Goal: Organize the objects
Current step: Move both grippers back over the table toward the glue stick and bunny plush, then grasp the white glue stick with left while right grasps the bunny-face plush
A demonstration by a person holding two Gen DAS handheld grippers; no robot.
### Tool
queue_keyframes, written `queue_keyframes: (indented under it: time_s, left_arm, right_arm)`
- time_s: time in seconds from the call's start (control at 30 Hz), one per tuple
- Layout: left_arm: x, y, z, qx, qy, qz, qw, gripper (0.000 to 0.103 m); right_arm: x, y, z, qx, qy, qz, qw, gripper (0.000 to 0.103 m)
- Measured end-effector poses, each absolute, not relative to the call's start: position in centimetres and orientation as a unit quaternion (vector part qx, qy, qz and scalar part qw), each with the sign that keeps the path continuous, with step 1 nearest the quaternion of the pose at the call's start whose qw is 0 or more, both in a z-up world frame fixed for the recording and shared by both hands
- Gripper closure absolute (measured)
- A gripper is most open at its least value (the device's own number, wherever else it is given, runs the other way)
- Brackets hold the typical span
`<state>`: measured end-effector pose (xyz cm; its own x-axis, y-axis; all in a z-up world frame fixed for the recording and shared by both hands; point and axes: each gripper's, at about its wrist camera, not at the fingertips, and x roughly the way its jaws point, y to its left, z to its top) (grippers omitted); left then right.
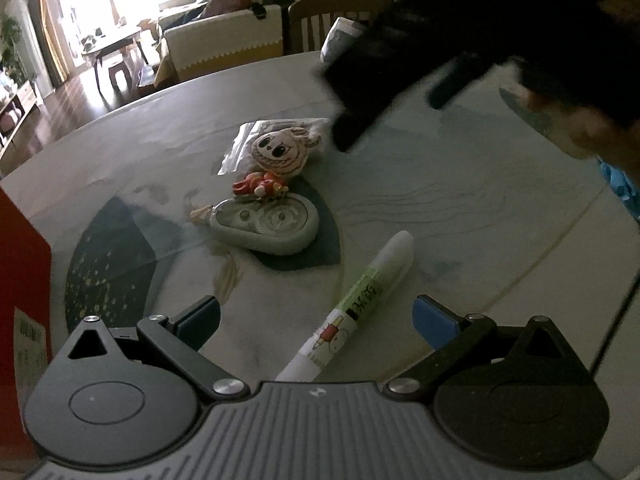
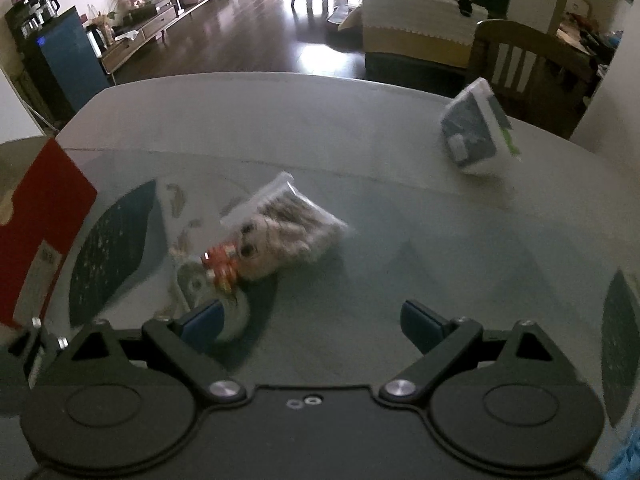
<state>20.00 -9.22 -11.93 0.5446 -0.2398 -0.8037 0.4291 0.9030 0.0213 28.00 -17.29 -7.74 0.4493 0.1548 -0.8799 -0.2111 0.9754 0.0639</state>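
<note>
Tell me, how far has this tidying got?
Barely started, it seems. Nothing looks put away: the pen, the green case, the small red toy and the bagged plush face all lie loose on the table. Both left tongs and right tongs are open and empty; the left frame the pen, perhaps the first pick.

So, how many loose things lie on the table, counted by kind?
Plush toy in clear bag: 1
Small red figurine: 1
Grey-green oval case: 1
Marker pen: 1
Red box: 1
White packet: 1
Total: 6
</note>
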Motion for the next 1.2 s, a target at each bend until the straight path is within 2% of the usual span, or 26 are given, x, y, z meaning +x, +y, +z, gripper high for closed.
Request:
queue_keyframes:
  time_s: [0.33, 0.53, 0.63, 0.73, 0.77, 0.8, 0.83, 0.9, 1.0, 1.2]
  left_arm:
    - [21.0, -9.3, -13.0, 0.111, 0.439, -0.2, 0.869, 0.001]
    - [21.0, -9.6, -13.4, 0.114, 0.439, -0.211, 0.866, 0.002]
    - [21.0, -9.8, -13.7, 0.117, 0.441, -0.219, 0.863, 0.013]
    - [21.0, -10.0, -14.0, 0.127, 0.441, -0.22, 0.861, 0.029]
    - [20.8, -10.1, -14.0, 0.133, 0.438, -0.222, 0.861, 0.041]
    - [20.7, -10.2, -14.0, 0.135, 0.436, -0.23, 0.859, 0.049]
    - [20.7, -10.2, -14.0, 0.137, 0.436, -0.234, 0.858, 0.051]
    - [20.6, -10.4, -14.0, 0.14, 0.436, -0.237, 0.857, 0.057]
    - [20.7, -10.6, -13.9, 0.14, 0.439, -0.245, 0.853, 0.072]
    - [20.8, -10.4, -13.9, 0.138, 0.444, -0.243, 0.851, 0.087]
  right_arm:
    - [32.4, -14.3, -9.6, -0.037, 0.527, 0.092, 0.844, 0.012]
    - [33.2, -13.7, -11.3, -0.044, 0.545, 0.085, 0.833, 0.024]
    - [33.3, -13.5, -11.5, -0.044, 0.548, 0.087, 0.831, 0.03]
    - [33.2, -13.3, -11.5, -0.042, 0.549, 0.093, 0.83, 0.039]
    - [33.2, -13.2, -11.4, -0.041, 0.549, 0.095, 0.829, 0.042]
    - [33.2, -13.2, -11.4, -0.04, 0.549, 0.095, 0.829, 0.043]
    - [33.2, -13.1, -11.3, -0.042, 0.548, 0.094, 0.83, 0.043]
    - [33.1, -13.0, -11.3, -0.043, 0.548, 0.098, 0.83, 0.051]
    - [32.8, -13.0, -11.2, -0.046, 0.545, 0.099, 0.831, 0.053]
    - [31.9, -13.8, -10.4, -0.037, 0.544, 0.107, 0.831, 0.055]
